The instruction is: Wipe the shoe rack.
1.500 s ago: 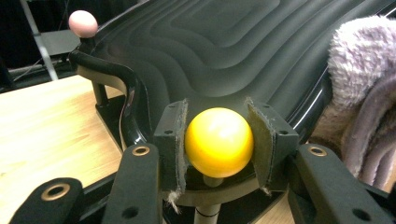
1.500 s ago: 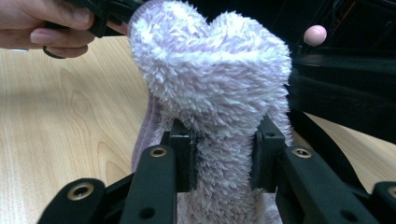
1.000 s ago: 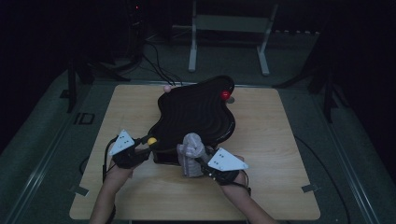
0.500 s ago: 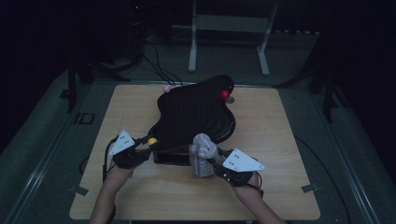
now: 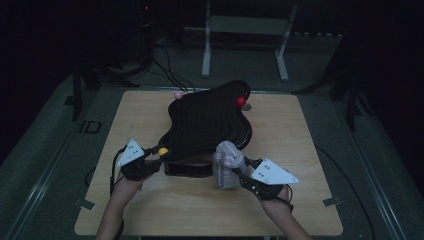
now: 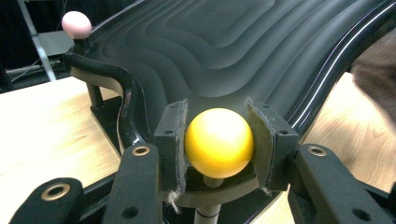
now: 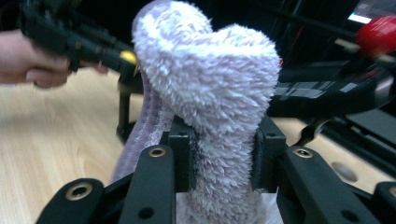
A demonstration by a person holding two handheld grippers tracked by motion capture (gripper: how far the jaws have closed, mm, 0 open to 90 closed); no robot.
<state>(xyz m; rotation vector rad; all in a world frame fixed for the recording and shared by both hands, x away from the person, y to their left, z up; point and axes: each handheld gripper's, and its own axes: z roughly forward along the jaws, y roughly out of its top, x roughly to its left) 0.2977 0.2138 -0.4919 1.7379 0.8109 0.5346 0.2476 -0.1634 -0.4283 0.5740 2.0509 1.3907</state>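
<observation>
Listing what we see on the wooden table (image 5: 150,210): one black wavy ridged tray (image 5: 210,122) on a stand, mid-table, bearing ball knobs, namely a yellow ball (image 6: 218,143), a pink ball (image 6: 76,24) and a red ball (image 5: 241,101). We note the left gripper (image 5: 159,159) at the tray's near left corner, jaws clamped on the yellow ball. We note the right gripper (image 5: 239,171) just beside the tray's near right edge, jaws pinching a fluffy lilac sock (image 7: 210,102), held upright above the table
</observation>
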